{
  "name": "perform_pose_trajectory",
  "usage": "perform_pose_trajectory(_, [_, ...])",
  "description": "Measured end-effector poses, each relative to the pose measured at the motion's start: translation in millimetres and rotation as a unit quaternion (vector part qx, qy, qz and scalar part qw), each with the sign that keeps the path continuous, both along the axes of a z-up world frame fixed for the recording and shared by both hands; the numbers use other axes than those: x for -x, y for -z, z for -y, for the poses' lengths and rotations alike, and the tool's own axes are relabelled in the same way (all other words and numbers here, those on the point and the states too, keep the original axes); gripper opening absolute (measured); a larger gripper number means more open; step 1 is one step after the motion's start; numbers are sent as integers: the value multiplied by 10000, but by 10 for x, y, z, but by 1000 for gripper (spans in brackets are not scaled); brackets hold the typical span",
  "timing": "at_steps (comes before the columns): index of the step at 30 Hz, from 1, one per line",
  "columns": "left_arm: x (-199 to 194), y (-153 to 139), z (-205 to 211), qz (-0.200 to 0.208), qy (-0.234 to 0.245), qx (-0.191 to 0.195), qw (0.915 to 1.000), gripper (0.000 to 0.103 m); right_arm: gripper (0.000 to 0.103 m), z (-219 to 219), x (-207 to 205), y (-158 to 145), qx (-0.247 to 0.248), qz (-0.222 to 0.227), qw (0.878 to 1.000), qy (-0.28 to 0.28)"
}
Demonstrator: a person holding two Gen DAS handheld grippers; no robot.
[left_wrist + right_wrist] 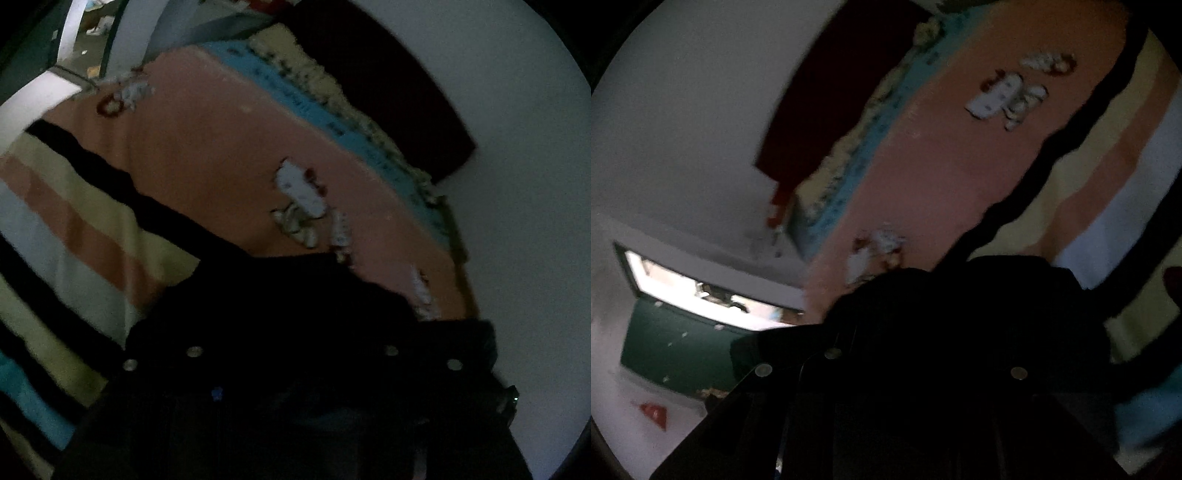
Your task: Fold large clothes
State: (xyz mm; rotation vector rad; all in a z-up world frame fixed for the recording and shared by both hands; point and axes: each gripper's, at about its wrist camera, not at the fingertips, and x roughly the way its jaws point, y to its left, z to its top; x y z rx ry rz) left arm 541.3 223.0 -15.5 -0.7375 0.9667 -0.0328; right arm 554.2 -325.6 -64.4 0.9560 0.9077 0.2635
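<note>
Two dim wrist views. Left gripper (291,373): a dark garment (280,306) is bunched right at its jaws, hiding them; whether they are apart or together cannot be told. Beyond lies the bed (207,147) with a pink cartoon-print sheet. Right gripper (923,373): the same dark cloth covers its jaws, state likewise unreadable, over a striped blanket (1108,155)

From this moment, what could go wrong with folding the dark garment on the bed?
1. The dark garment bunches up right at both grippers, so a fold may start crooked.
2. Both views are dim and blurred; I cannot tell whether the left gripper or the right gripper really holds cloth, so it might slip.
3. The striped blanket lies beside the garment and could get caught.
</note>
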Motion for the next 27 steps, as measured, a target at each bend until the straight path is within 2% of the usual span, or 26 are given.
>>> perform_pose_trajectory(3, [-82,494,10,-152,-64,160,9997,61,17,-20,-195,341,-80,-212,9997,36])
perform_pose_trajectory(6, [-60,635,2,-5,-97,328,9994,62,17,-57,-238,448,-3,-140,9999,-45])
perform_pose_trajectory(8, [-7,630,-67,128,-127,676,9975,63,20,-54,-232,432,31,-58,9999,-121])
perform_pose_trajectory(9, [34,607,-142,250,-163,1014,9944,63,22,-39,-235,414,15,-7,9999,-161])
perform_pose_trajectory(12, [216,363,-406,798,-424,1801,9795,63,30,29,-134,276,31,153,9996,-237])
perform_pose_trajectory(14, [325,123,-562,1083,-574,1908,9739,64,40,91,-66,140,48,304,9992,-250])
perform_pose_trajectory(16, [431,-173,-627,1171,-604,1566,9788,65,59,140,35,-71,136,505,9983,-270])
perform_pose_trajectory(18, [507,-460,-523,1083,-343,933,9891,65,73,134,134,-293,429,685,9963,-301])
perform_pose_trajectory(20, [576,-642,-336,958,-7,409,9946,65,74,73,235,-489,795,807,9929,-369])
perform_pose_trajectory(22, [625,-771,-18,836,428,-164,9954,65,74,-56,354,-668,1280,873,9866,-514])
perform_pose_trajectory(24, [618,-810,305,745,791,-575,9924,65,74,-244,440,-777,1653,927,9789,-759])
perform_pose_trajectory(27, [505,-731,892,592,1447,-998,9827,65,74,-600,534,-882,2277,1039,9610,-1177])
